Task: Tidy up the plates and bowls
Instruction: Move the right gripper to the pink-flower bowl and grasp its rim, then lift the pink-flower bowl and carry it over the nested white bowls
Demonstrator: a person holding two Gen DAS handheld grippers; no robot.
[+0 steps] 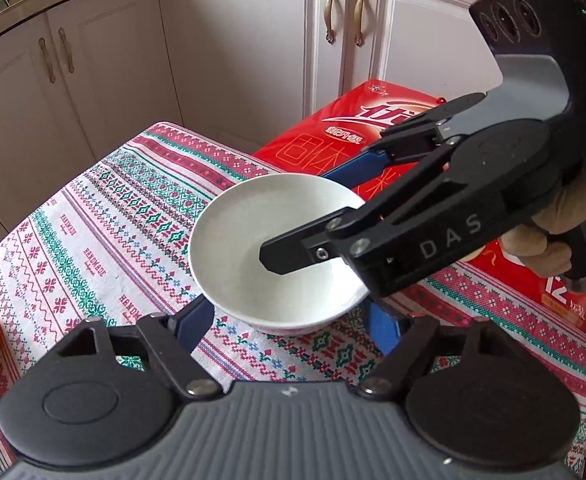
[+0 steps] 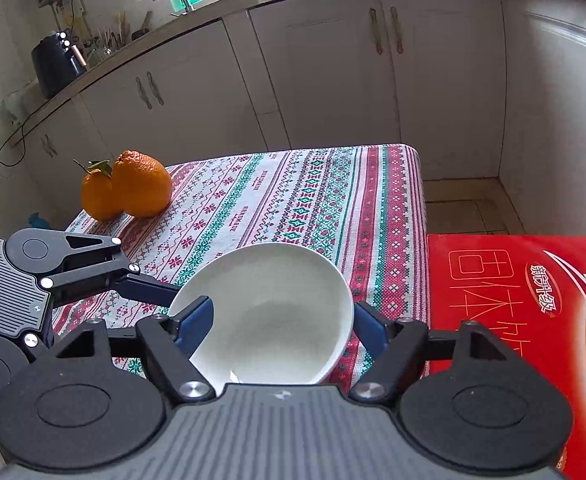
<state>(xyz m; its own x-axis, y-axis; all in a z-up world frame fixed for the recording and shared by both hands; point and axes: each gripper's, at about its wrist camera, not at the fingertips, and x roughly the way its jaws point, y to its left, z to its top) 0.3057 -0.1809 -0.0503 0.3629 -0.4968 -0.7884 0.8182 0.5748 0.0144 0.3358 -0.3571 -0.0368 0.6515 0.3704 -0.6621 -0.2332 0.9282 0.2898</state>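
One white bowl [image 1: 279, 254], mouth tilting upward, is sitting beside the red carton [image 2: 525, 320] on the cloth-covered surface [image 2: 293, 196], with two oranges [image 2: 127, 190] farther off, both the left gripper [image 1: 293, 320] and right gripper [image 2: 283, 320] spreading released around it.

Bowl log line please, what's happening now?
bowl on tablecloth | right gripper open, straddling rim | left gripper open, near bowl
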